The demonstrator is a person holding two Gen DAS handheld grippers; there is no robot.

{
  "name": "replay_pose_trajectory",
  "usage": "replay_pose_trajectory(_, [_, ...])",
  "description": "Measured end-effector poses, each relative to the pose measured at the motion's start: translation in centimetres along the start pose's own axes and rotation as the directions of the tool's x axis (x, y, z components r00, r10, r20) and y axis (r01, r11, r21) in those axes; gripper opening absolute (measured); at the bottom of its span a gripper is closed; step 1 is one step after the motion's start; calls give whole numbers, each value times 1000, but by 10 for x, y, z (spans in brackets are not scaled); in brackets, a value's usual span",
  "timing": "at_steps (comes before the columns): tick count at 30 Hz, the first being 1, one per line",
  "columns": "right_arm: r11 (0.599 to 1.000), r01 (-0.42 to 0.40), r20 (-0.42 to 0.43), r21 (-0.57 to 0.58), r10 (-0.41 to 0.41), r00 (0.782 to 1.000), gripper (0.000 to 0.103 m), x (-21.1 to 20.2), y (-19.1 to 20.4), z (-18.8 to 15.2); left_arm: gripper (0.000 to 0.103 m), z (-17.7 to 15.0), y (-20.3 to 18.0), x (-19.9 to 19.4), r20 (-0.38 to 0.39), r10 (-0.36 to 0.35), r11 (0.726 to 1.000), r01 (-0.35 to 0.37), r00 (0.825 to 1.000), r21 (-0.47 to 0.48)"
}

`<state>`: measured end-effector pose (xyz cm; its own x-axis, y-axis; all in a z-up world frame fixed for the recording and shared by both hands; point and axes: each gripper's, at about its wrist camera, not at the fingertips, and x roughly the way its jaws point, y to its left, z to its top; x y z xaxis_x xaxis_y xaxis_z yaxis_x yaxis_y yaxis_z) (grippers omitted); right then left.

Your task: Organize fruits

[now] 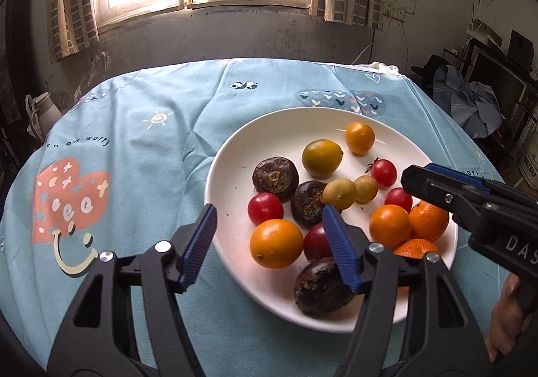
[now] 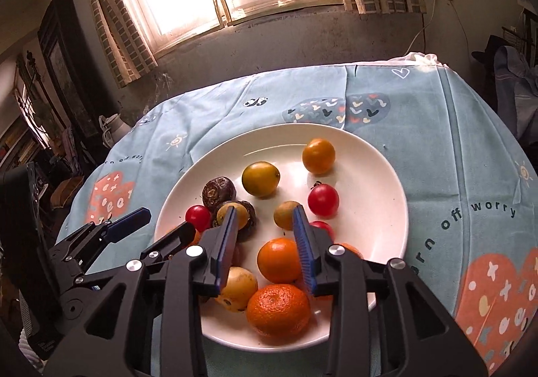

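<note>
A round white ceramic plate (image 2: pixel 380 175) on the blue printed cloth of the bench (image 1: pixel 134 148) carries all the fruit in view, mixed together: smooth orange citrus, small red tomatoes, dark brown knobbly fruits and little yellow-green ones.

The right gripper (image 2: pixel 265 242) hangs over the near part of the plate with its fingers spread and nothing between the pads; a smooth orange fruit (image 2: pixel 279 259) sits straight ahead in the gap, and a rough-skinned mandarin (image 2: pixel 278 309) lies just below it. The left gripper (image 1: pixel 269 236) is also wide apart and empty, straddling the plate's left rim, with another orange fruit (image 1: pixel 276 243) and a red tomato (image 1: pixel 265 208) between its fingers.

No sorted groups and no second dish show, so this fits either fruit gathered onto the plate or fruit waiting to be sorted. If a pick is meant, the right fingers need only lower and close gently; round fruit may roll.
</note>
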<state>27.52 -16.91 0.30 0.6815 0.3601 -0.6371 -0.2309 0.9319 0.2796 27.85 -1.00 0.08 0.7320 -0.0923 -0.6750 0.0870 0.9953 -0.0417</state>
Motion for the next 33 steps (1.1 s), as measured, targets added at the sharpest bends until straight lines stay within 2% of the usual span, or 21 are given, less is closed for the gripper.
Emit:
replay_pose_trajectory(1, [1000,3,28,9,-3,1000,63,-9,0,1,69,0,-1,-4,6,-1,1000,1,1000,3])
replay_pose_trajectory(3, [1000,3,90,11,-4,996,64,-28,3,2,77,-2,-2,-15,28,10,1000,-10,1000,3])
replay_pose_trajectory(4, [1000,1,103,2,-1,995,64,-38,6,2,84,-4,-2,-22,44,21,1000,-21,999,4])
replay_pose_trajectory(6, [1000,-11,128,-3,11,992,65,-57,11,-2,91,-11,-4,-38,73,44,999,-45,996,14])
replay_pose_trajectory(12, [999,20,187,-30,-14,982,88,-106,22,-42,99,-57,-10,-84,112,102,994,-106,988,32])
replay_pose_trajectory(13, [999,31,215,-19,-26,976,99,-114,20,-53,100,-66,-12,-91,116,107,993,-112,987,37])
replay_pose_trajectory(14, [999,41,244,-7,-39,969,102,-121,19,-66,100,-75,-15,-98,119,112,992,-118,987,46])
replay_pose_trajectory(17, [998,59,286,2,-57,956,102,-135,11,-108,101,-101,-25,-114,121,131,986,-142,984,90])
replay_pose_trajectory(19, [996,85,272,3,-83,959,102,-140,8,-124,101,-111,-25,-121,122,151,982,-163,981,91])
replay_pose_trajectory(22, [996,90,251,12,-90,964,102,-143,4,-126,101,-113,-14,-130,143,171,983,-179,975,43])
replay_pose_trajectory(25, [991,131,217,13,-131,967,102,-134,5,-124,101,-109,-1,-132,152,179,984,-179,972,-14])
replay_pose_trajectory(30, [985,167,174,-38,-158,972,102,-120,11,-127,101,-104,2,-128,131,191,982,-191,973,-15])
replay_pose_trajectory(33, [984,174,154,-48,-165,974,102,-115,13,-129,101,-105,-2,-131,148,188,982,-189,971,-10])
